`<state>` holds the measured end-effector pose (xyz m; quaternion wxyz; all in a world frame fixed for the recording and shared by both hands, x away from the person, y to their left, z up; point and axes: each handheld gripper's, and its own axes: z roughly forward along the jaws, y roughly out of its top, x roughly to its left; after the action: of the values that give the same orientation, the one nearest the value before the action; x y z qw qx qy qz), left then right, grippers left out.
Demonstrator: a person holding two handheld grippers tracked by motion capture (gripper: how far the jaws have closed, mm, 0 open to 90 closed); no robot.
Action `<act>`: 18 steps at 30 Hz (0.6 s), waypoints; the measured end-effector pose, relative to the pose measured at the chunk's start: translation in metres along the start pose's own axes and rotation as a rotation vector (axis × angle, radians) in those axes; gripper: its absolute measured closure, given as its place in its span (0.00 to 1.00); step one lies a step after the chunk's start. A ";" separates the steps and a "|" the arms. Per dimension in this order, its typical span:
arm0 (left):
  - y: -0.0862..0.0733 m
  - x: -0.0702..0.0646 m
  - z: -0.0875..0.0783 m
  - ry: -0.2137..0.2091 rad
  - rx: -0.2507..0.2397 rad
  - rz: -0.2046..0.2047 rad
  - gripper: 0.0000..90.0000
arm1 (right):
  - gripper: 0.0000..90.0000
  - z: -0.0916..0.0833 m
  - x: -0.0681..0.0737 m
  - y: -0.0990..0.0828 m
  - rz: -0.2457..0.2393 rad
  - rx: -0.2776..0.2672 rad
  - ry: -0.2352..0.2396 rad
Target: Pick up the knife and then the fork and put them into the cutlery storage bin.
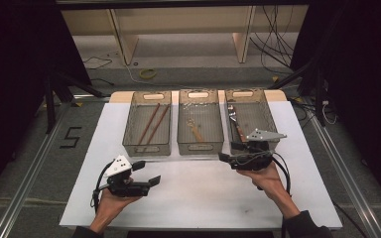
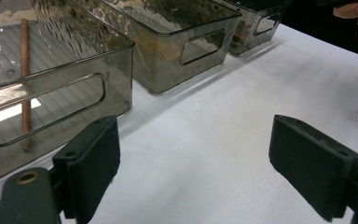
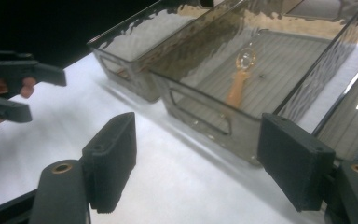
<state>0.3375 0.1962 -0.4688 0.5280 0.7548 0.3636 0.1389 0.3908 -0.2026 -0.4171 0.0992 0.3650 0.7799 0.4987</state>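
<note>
Cutlery sorting judged near complete: chopsticks point(image 1: 150, 124) laid in left bin point(image 1: 129, 130), wooden spoon point(image 1: 195, 130) in middle bin point(image 1: 182, 130), utensils point(image 1: 235, 124) in right bin point(image 1: 272, 126). White table sheet point(image 1: 198, 188) bare in front of bins. Right gripper point(image 1: 231, 157) held just before right bin, jaws wide, nothing between them (release apparently done). Left gripper point(image 1: 150, 174) held low over sheet, jaws likewise wide and empty. Nothing seen left to sort; only withdrawal judged remaining.

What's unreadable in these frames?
- Right bin, high view: the right gripper covers its near wall; the utensil inside is too small to identify.
- Middle bin, right gripper view: the utensil is warped by the rippled wall.
- Left bin, left gripper view: the chopsticks are cut off by the frame's top edge.
</note>
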 end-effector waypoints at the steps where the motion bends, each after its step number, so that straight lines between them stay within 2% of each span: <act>1: 0.000 0.000 0.000 -0.001 0.001 -0.001 0.18 | 0.31 -0.001 0.001 -0.002 -0.002 0.001 0.003; 14: 0.000 -0.001 0.002 -0.019 0.006 -0.007 0.18 | 0.31 -0.020 0.008 -0.034 -0.042 -0.036 -0.004; 18: 0.000 -0.001 0.001 -0.022 0.006 -0.009 0.18 | 0.31 -0.024 0.009 -0.043 -0.035 -0.046 -0.003</act>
<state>0.3374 0.1945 -0.4693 0.5303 0.7561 0.3618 0.1270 0.3514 -0.2235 -0.4401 0.1176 0.3495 0.7743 0.5142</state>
